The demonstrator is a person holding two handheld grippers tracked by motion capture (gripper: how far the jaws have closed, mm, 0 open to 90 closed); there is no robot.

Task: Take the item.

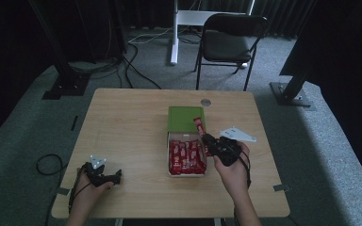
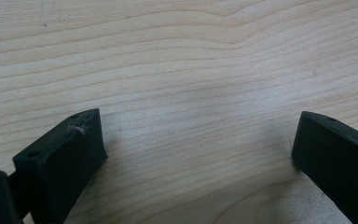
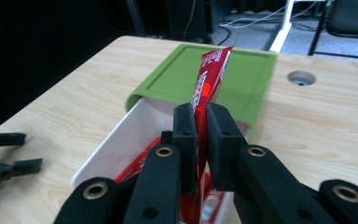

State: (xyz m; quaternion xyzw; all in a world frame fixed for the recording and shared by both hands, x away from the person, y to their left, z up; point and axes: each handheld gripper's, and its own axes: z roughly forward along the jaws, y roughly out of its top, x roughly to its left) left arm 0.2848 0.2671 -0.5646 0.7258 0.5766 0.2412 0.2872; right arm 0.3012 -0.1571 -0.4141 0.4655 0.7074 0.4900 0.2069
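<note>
A white box (image 1: 169,141) with a green lid (image 1: 184,117) slid half back sits mid-table, holding several red snack packets (image 1: 186,157). My right gripper (image 1: 208,139) is shut on one red packet (image 1: 199,126), lifted over the box's right side. In the right gripper view the packet (image 3: 212,74) stands up between the closed pads (image 3: 186,130), above the white box wall (image 3: 116,140) and in front of the green lid (image 3: 214,79). My left gripper (image 1: 115,176) rests on the table at the near left. Its jaws stand wide apart over bare wood (image 2: 191,84).
A grey three-cornered plate (image 1: 238,135) lies right of the box. A round cable hole (image 1: 206,102) sits near the far table edge. A black chair (image 1: 228,40) and a white desk leg (image 1: 174,33) stand beyond the table.
</note>
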